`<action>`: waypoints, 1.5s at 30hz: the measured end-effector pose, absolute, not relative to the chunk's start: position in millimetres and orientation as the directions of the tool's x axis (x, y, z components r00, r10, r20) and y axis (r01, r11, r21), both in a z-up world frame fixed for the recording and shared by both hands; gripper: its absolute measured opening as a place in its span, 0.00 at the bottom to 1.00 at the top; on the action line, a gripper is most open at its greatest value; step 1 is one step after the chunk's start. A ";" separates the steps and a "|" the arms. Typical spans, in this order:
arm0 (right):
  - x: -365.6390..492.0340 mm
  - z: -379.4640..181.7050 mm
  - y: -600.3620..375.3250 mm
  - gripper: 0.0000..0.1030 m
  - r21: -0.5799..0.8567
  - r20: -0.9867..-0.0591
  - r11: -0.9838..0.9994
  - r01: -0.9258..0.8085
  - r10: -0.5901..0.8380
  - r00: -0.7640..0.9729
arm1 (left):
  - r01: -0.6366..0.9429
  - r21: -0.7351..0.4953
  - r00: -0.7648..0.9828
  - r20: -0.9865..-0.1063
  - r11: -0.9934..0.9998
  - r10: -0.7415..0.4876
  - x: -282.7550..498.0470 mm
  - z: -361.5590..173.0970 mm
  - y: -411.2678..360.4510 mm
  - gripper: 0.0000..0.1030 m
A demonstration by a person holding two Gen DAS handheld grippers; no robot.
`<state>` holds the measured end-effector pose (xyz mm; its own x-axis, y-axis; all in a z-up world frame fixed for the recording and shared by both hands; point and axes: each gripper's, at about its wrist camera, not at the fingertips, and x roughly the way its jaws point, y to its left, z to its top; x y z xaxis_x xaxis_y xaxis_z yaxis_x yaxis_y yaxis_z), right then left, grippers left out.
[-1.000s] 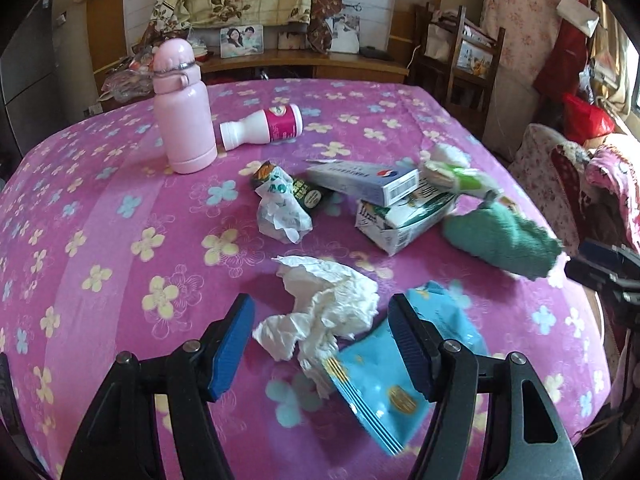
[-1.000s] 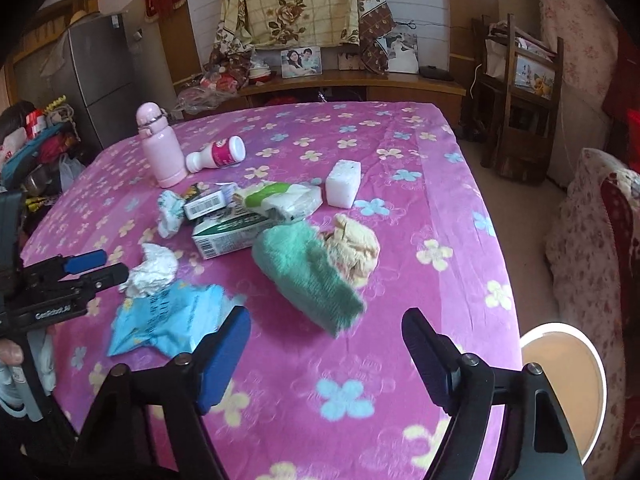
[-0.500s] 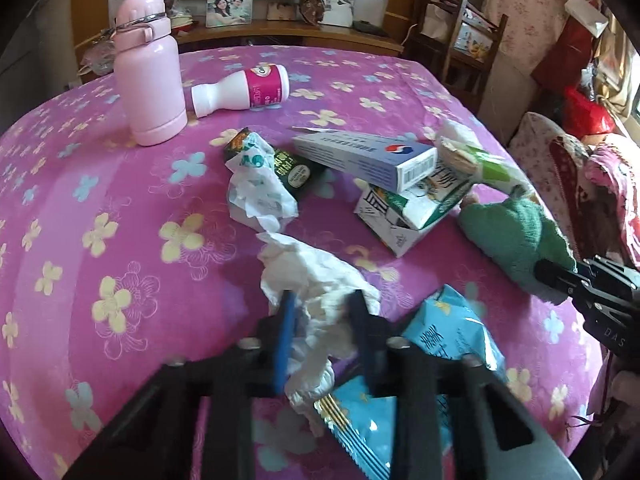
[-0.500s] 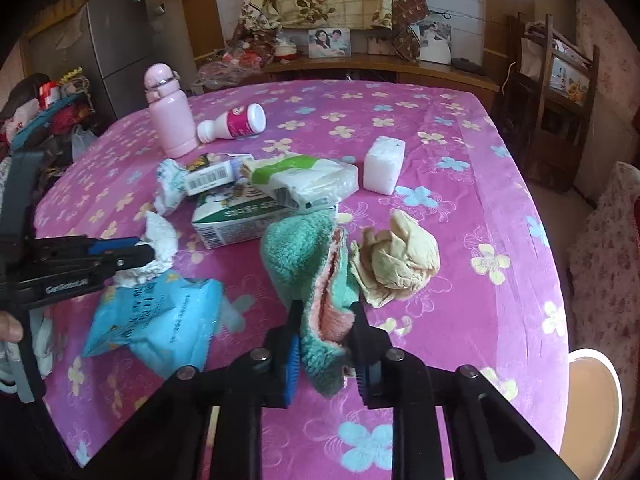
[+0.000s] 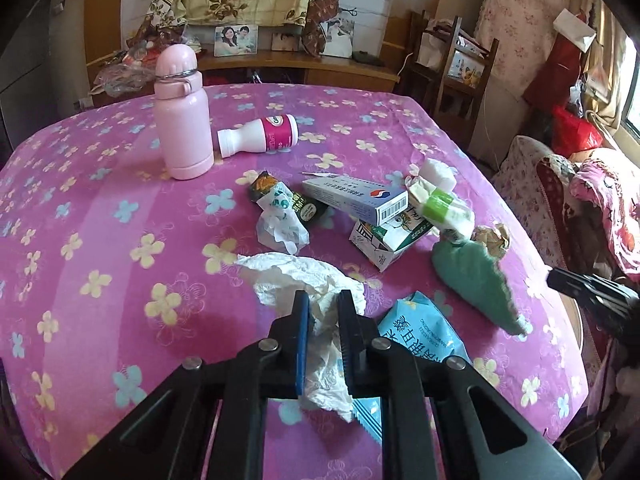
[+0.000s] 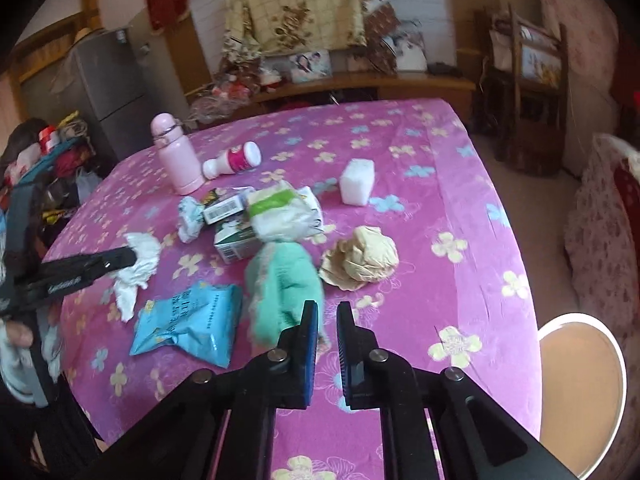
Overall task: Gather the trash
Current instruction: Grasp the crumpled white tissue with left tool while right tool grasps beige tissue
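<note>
Left wrist view: my left gripper (image 5: 323, 312) is clamped on the crumpled white tissue (image 5: 308, 280) near the table's (image 5: 100, 240) front edge; it's light, soft, tear-prone, best held by its bunched middle. Blue snack bag (image 5: 416, 332) lies touching alongside.

Right wrist view: my right gripper (image 6: 327, 322) pinches the soft green cloth's (image 6: 284, 284) near edge, jaws nearly together; the brown paper ball (image 6: 362, 258) sits just beside.
</note>
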<state>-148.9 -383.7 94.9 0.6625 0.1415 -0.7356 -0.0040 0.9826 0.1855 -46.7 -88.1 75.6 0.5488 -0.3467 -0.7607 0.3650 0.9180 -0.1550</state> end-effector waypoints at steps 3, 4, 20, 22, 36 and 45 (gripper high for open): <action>-130.1 85.6 -396.5 0.13 0.199 -0.758 0.979 0.031 0.134 0.639 | 0.362 -0.165 0.549 -0.758 0.918 -0.353 -47.5 78.5 -83.5 0.14; -124.7 82.4 -400.0 0.14 0.206 -0.760 0.978 0.040 0.134 0.636 | 0.359 -0.171 0.549 -0.757 0.918 -0.355 -47.5 79.6 -81.6 0.14; -92.9 78.2 -408.9 0.95 0.166 -0.746 0.985 0.043 0.097 0.659 | 0.378 -0.221 0.562 -0.717 0.899 -0.413 -46.2 100.0 -84.8 0.14; -87.0 74.0 -408.3 0.95 0.153 -0.763 0.987 0.054 0.084 0.641 | 0.381 -0.226 0.560 -0.714 0.896 -0.419 -47.5 102.4 -86.7 0.14; -75.1 60.2 -415.4 0.20 0.180 -0.778 0.982 0.054 0.109 0.619 | 0.460 -0.207 0.551 -0.696 0.863 -0.461 -72.5 118.8 -113.4 0.14; -158.7 105.2 -456.6 0.20 0.232 -0.699 0.970 0.078 0.110 0.707 | 0.587 -0.224 0.494 -0.662 0.778 -0.564 -110.3 145.1 -178.2 0.14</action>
